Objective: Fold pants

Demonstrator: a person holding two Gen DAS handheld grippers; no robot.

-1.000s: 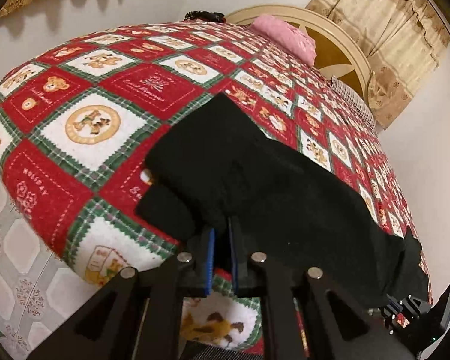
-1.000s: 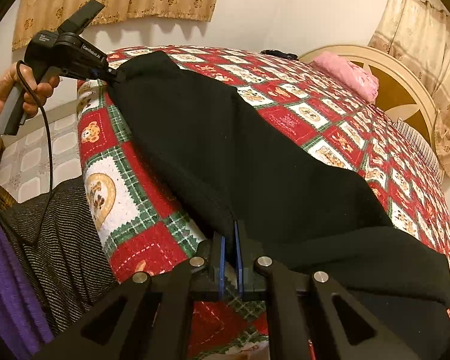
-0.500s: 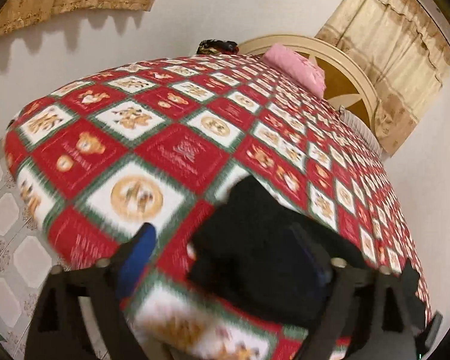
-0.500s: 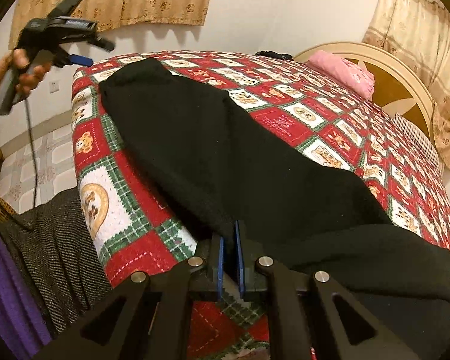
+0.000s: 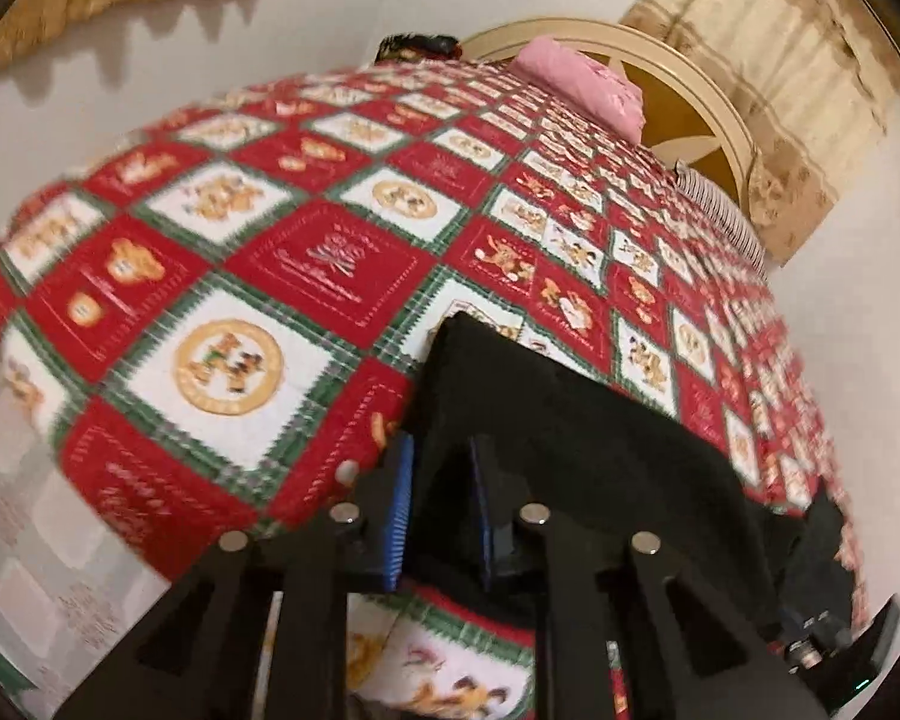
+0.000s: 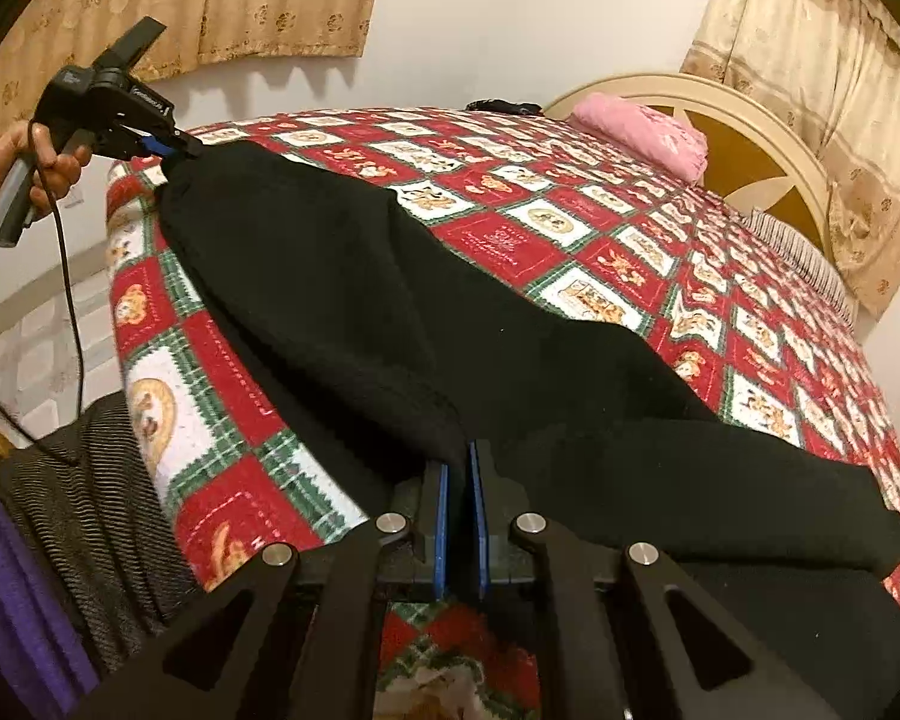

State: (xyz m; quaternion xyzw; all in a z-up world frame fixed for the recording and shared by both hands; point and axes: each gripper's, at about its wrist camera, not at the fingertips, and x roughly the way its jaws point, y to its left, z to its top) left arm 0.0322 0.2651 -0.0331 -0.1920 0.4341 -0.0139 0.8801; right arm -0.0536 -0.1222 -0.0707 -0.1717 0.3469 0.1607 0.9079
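Black pants (image 6: 450,324) lie along the near edge of a bed with a red, white and green patchwork quilt (image 6: 510,234). My right gripper (image 6: 457,474) is shut on the pants' near edge at the waist end. My left gripper (image 5: 441,480) is at the leg cuff end (image 5: 510,396), its blue pads narrowly apart with black cloth between them. It also shows in the right wrist view (image 6: 174,153), held by a hand at the far left corner of the bed, touching the cuff. The right gripper (image 5: 834,642) shows at the lower right of the left wrist view.
A pink pillow (image 6: 642,132) and a cream headboard (image 6: 750,138) are at the far end. A dark item (image 6: 498,105) lies at the far bed edge. Tiled floor (image 5: 36,588) is to the left. The person's striped clothing (image 6: 78,510) is close at left.
My left gripper opened wide and pulled off the cuff half a second ago, then came back and closed around the cuff. My right gripper stayed shut on the waist edge.
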